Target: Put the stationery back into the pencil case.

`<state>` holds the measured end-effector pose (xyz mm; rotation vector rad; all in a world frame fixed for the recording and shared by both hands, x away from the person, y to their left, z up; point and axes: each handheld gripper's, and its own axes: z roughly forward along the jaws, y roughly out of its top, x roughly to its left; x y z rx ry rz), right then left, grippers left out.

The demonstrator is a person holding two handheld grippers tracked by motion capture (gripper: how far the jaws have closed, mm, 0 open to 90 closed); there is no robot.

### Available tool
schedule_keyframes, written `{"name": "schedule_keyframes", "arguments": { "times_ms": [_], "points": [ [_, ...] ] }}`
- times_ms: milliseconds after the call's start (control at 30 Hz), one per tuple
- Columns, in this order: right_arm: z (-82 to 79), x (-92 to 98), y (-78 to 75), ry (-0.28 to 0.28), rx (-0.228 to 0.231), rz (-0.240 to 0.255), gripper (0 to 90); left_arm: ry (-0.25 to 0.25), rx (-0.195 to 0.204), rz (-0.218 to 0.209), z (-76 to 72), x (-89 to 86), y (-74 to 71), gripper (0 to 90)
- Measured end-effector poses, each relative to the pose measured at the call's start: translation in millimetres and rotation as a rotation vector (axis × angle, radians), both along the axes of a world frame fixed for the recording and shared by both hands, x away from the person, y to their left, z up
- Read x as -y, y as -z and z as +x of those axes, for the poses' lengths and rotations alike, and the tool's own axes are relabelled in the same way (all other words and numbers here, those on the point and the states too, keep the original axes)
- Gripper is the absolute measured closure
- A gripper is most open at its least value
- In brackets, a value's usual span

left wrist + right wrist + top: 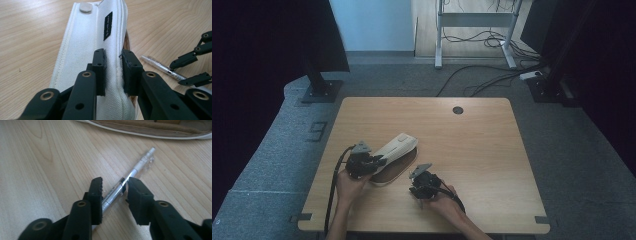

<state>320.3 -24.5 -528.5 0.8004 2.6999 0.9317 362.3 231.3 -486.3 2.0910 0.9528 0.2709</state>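
While the left gripper (pixel 113 72) clamps the white pencil case's (pixel 87 47) lid open | right gripper (pixel 113 192) straddles the pen (pixel 130 176) lying on the table (pixel 37 170) beside the case, jaws not visibly gripping | step: pen pickup | next: finish closing, lift, carry into case.

Pen's (pixel 125 187) near end behind the fingers (pixel 96 195)

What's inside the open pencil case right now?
The pencil case lies open, its white flap pinched up by the left tongs. A tan lining shows inside; any contents can't be made out. The pen lies outside on the table.
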Motion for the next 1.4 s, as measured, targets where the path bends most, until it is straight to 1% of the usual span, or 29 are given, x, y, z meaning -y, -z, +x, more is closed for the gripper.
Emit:
{"name": "schedule_keyframes", "arguments": {
  "times_ms": [33, 67, 100, 133, 167, 233, 300, 367, 400, 467, 567, 633, 767, 833, 1000, 1200, 1300, 1400],
  "points": [
    [-0.3, -0.3, -1.2, -0.007, 0.003, -0.004, 68.8, 0.0, 0.001, 0.001, -0.1, 0.1, 0.0, 74.6],
    [-0.3, -0.7, -2.0, -0.008, 0.006, -0.007, 73.4, -0.001, 0.002, 0.0, -0.1, 0.1, 0.0, 74.6],
    [0.3, -0.7, -3.6, -0.015, 0.019, -0.023, 78.2, -0.001, 0.001, 0.001, -0.1, 0.1, 0.0, 74.6],
    [1.3, -1.1, -2.6, -0.018, 0.047, -0.066, 77.7, -0.001, 0.001, -0.001, -0.1, 0.2, 0.1, 74.6],
    [3.5, -0.1, -0.9, -0.012, 0.058, -0.084, 78.2, -0.001, 0.002, 0.0, -0.1, 0.2, 0.1, 74.6],
    [9.5, 5.4, -0.1, 0.0, 0.014, -0.045, 78.0, 0.0, 0.001, 0.0, 0.0, 0.0, 0.1, 74.6],
    [10.8, 8.0, 0.4, 0.002, 0.009, -0.035, 78.0, -0.001, -0.002, -0.003, 0.3, -0.1, 0.3, 74.6],
    [10.7, 9.8, 0.5, -0.003, 0.014, -0.036, 77.6, -0.001, -0.001, -0.001, 0.0, 0.0, 0.2, 74.6],
    [10.6, 10.8, 0.6, -0.007, 0.012, -0.033, 75.4, 0.001, 0.0, 0.001, 0.0, 0.1, 0.1, 74.6],
    [10.2, 13.7, 0.5, -0.013, 0.009, -0.035, 66.7, 0.002, 0.0, 0.001, 0.1, 0.1, 0.2, 74.5],
    [8.7, 18.5, 1.3, -0.026, -0.001, -0.024, 60.7, 0.002, 0.0, 0.001, 0.1, 0.0, 0.2, 74.5],
    [7.4, 23.1, 1.4, -0.037, -0.016, -0.021, 58.5, 0.004, 0.0, 0.001, 0.2, 0.1, 0.4, 74.4],
    [3.3, 31.7, 0.6, -0.045, -0.018, -0.035, 58.6, 0.003, 0.0, 0.003, 0.1, 0.3, 0.3, 74.4],
    [2.6, 36.0, -0.2, -0.046, -0.018, -0.045, 62.0, 0.002, 0.0, 0.002, 0.1, 0.2, 0.2, 74.5],
    [0.9, 41.4, -1.7, -0.065, -0.023, -0.061, 77.9, -0.006, 0.002, -0.006, 0.1, -0.5, -0.3, 74.9],
    [-1.7, 38.7, -2.9, -0.068, -0.009, -0.082, 79.0, -0.011, 0.007, -0.005, -0.5, -0.7, -1.0, 75.7],
    [-0.9, 40.9, -2.6, -0.067, -0.022, -0.069, 79.2, -0.013, 0.009, -0.003, -0.6, -0.7, -1.5, 76.0],
    [-1.5, 44.5, -3.8, -0.054, -0.007, -0.05, 79.2, -0.015, 0.012, 0.0, -1.0, -0.8, -2.2, 76.3]
  ]
}}
